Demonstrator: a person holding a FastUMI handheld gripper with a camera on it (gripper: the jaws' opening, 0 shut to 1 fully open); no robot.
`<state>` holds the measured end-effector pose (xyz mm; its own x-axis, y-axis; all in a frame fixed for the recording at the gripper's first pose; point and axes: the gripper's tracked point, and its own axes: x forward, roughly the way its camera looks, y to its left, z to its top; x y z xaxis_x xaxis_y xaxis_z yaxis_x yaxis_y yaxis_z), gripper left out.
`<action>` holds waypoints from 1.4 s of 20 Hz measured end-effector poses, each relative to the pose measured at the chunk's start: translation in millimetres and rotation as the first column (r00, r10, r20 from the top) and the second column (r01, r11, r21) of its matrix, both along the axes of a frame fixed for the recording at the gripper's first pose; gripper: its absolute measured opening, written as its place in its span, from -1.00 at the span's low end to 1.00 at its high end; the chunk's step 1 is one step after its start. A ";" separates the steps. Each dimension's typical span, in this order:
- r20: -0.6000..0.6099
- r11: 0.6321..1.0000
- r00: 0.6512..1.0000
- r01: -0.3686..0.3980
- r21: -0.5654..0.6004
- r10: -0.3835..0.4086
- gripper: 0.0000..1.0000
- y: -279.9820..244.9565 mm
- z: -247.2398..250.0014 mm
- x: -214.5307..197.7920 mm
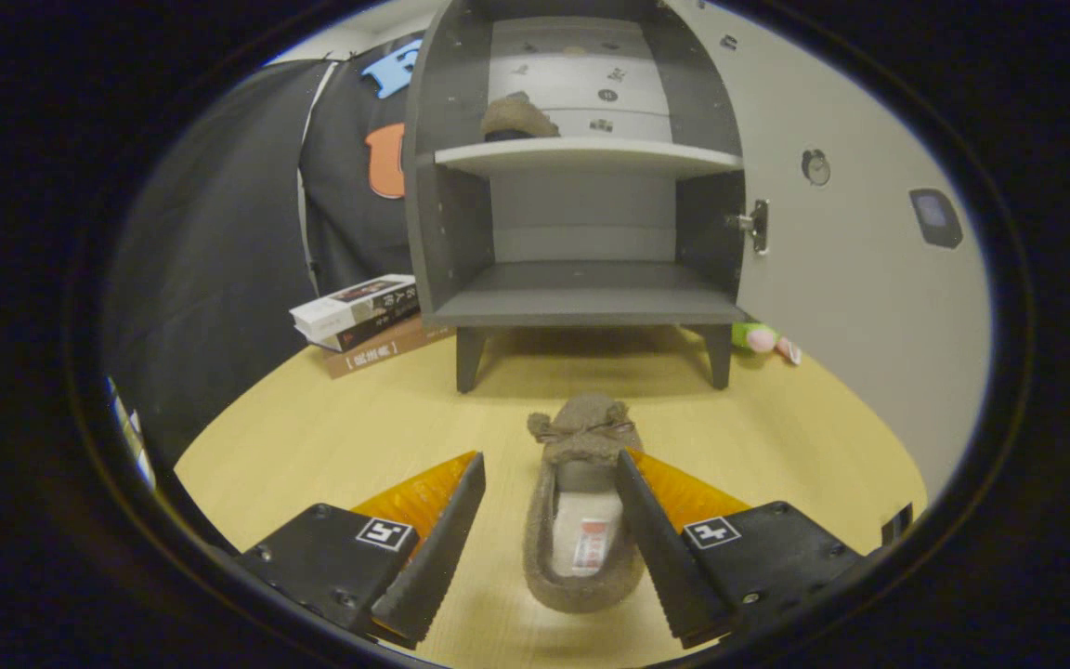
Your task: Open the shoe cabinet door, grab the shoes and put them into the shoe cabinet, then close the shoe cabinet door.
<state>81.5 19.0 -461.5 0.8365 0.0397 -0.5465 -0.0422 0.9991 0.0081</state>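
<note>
Straddling the slipper point(581, 520) on the bench point(331, 437), fingers point(549, 548) stand wide, not gripping yet; right one sits by its rim. Slipper lies just in front of the open shoe cabinet point(581, 297), w/ another shoe point(516, 119) on upper shelf. Center, then squeeze mid-sides evenly.

**Low forward view from the claw**

The gripper camera is riding just above the pale wooden desk point(312, 437), looking forward along the spread fingers of the claw point(549, 488) toward the open grey shoe cabinet point(581, 186), which is standing near, straight ahead.
</note>
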 end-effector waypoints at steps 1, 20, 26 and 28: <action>-0.033 1.000 0.999 0.022 -0.003 -0.022 0.81 -1.7 -13.0 4.1; 0.228 1.000 0.974 0.001 -0.015 0.002 -0.85 -13.0 62.0 -12.1; 0.312 1.000 0.950 -0.006 -0.026 0.014 -0.86 -16.5 151.6 -43.6; 0.337 1.000 0.941 -0.025 -0.015 0.029 -0.86 -16.6 189.7 -56.4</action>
